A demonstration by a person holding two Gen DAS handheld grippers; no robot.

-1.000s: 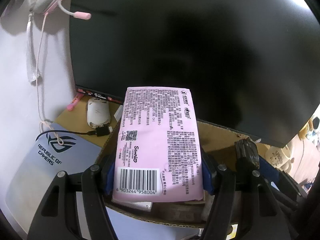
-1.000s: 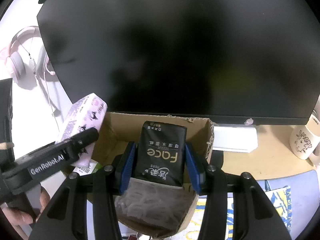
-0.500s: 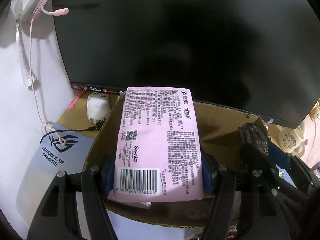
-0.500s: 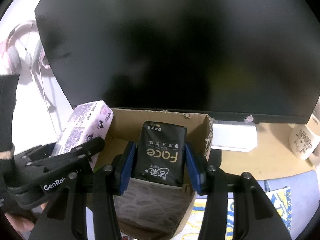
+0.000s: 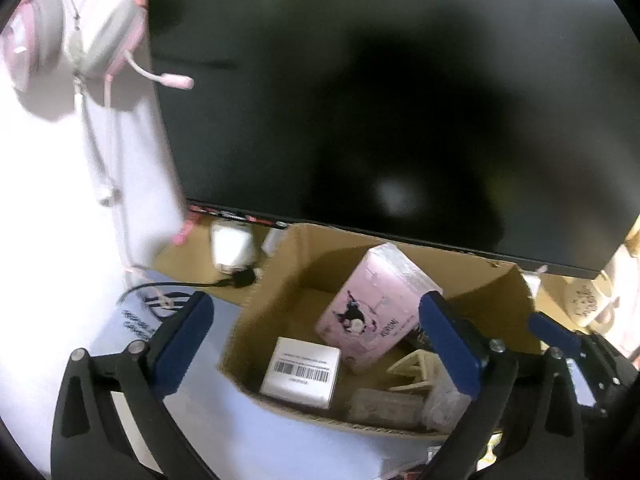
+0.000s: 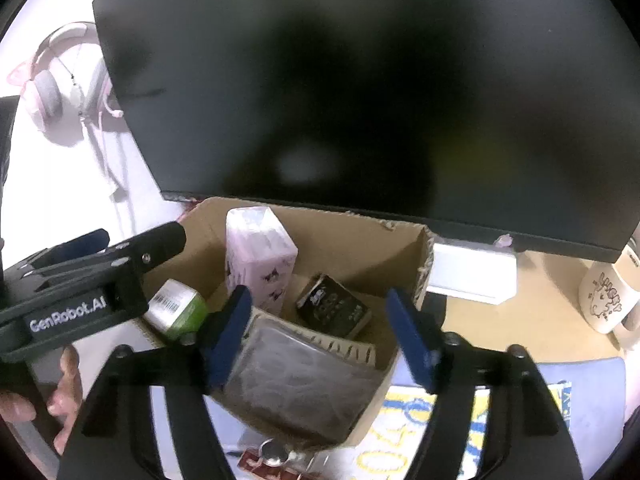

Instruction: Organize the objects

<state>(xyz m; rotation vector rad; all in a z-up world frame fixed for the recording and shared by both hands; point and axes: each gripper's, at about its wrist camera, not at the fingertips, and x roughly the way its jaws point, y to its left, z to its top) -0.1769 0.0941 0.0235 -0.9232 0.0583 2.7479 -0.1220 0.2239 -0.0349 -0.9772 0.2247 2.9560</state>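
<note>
A large dark monitor (image 5: 380, 112) fills the upper part of both wrist views, its lower edge hanging just above a cardboard box (image 5: 400, 256) that stands open on the table (image 6: 520, 320) in front of it. Inside the box, a pink tissue pack (image 5: 372, 312) leans tilted against the back wall, its cartoon-printed face turned forward; beside it in the right wrist view lies a black tissue pack (image 6: 334, 310), tipped on its side near the right wall. A white box with a barcode label (image 5: 300, 370) rests at the front left of the box, and a grey plastic-wrapped bundle (image 6: 288, 380) fills the front corner. A pink-and-white headset (image 5: 80, 36) hangs on the pale wall to the left of the monitor, and a cream mug (image 6: 608, 304) with a cartoon stands on the table at the far right. The left gripper (image 5: 316, 340) has just been opening: its blue pads are spread wide, with the pink tissue pack lying free in the box beyond them and nothing pressed between. The right gripper (image 6: 322, 336) has likewise just been opening, its pads apart above the box and clear of the black tissue pack. A hand (image 6: 60, 396) grips the handle of the left gripper at the lower left edge.
</note>
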